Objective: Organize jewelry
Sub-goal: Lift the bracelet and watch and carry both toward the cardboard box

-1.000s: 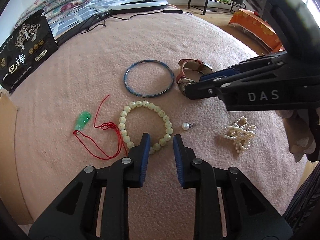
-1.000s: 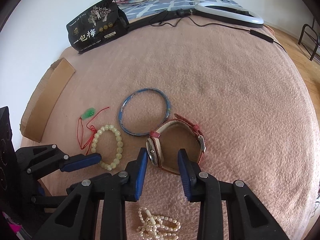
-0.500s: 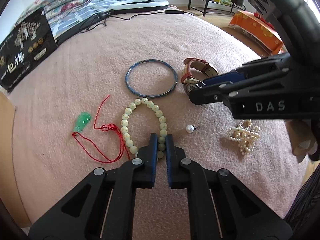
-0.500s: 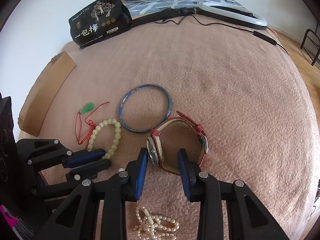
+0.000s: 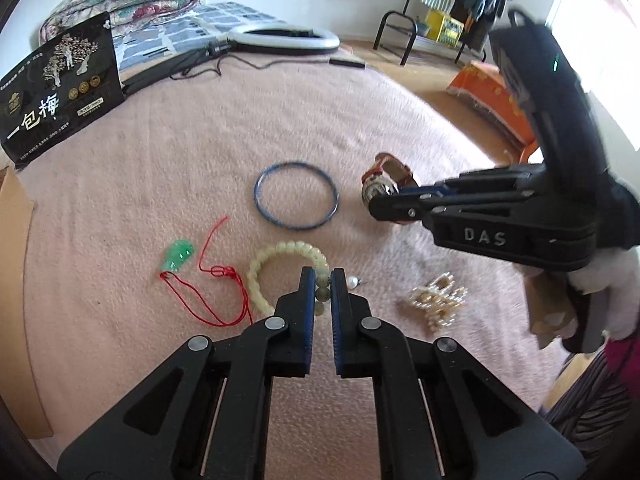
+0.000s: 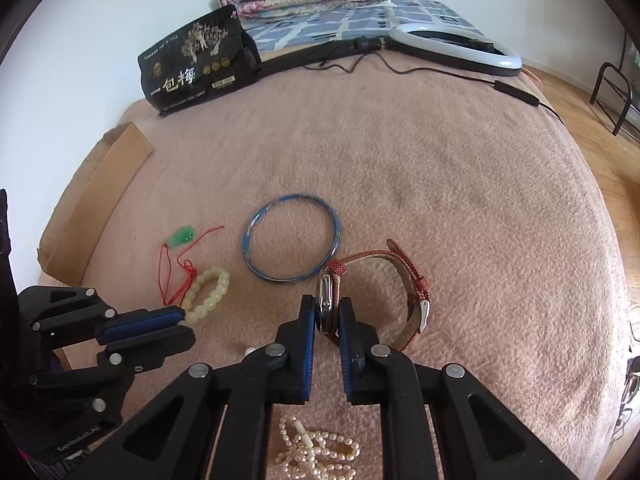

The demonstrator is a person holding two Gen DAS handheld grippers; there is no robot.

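Both tongs pinching jewelry on the bed
Left tongs [image 5: 320,286] angling down, gripping the bead bracelet [image 5: 280,276]; right tongs [image 6: 326,314] clamping the watch [image 6: 380,292].

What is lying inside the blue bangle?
Only bare pink blanket shows inside the blue bangle; no other jewelry lies in it. The watch sits just outside its rim. Nothing covers the ring's inside.

A pale green bead bracelet [image 5: 280,272] is lying on the pink blanket [image 5: 320,128], one side pinched together. A red-strapped watch [image 6: 376,296] is standing on its edge toward the blanket's right side. A thin blue bangle [image 5: 297,199] is lying flat between them, farther back. A green pendant on a red cord [image 5: 180,258] is resting left of the beads. A single pearl [image 5: 352,282] and a heaped pearl strand [image 5: 438,301] are lying nearer the front edge.
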